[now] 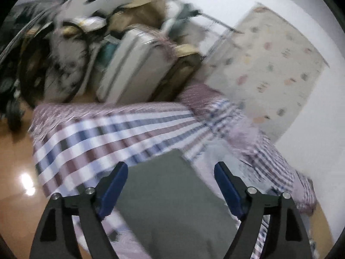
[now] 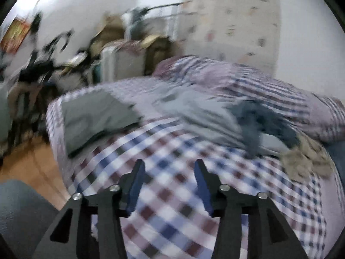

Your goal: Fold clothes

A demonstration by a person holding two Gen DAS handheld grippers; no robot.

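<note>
Smooth grey folded garment lies flat on checked bedsheet

Both grippers — left, right — jaws spread, empty.

Home bedroom, bed wearing a checked sheet, suitcase and boxes crowding the wall, patterned curtain hanging, wooden floor shining

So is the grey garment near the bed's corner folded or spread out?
Folded, it seems: the grey garment lies as a compact rectangle with straight edges on the checked bedcover. Blur hides its layers.
</note>
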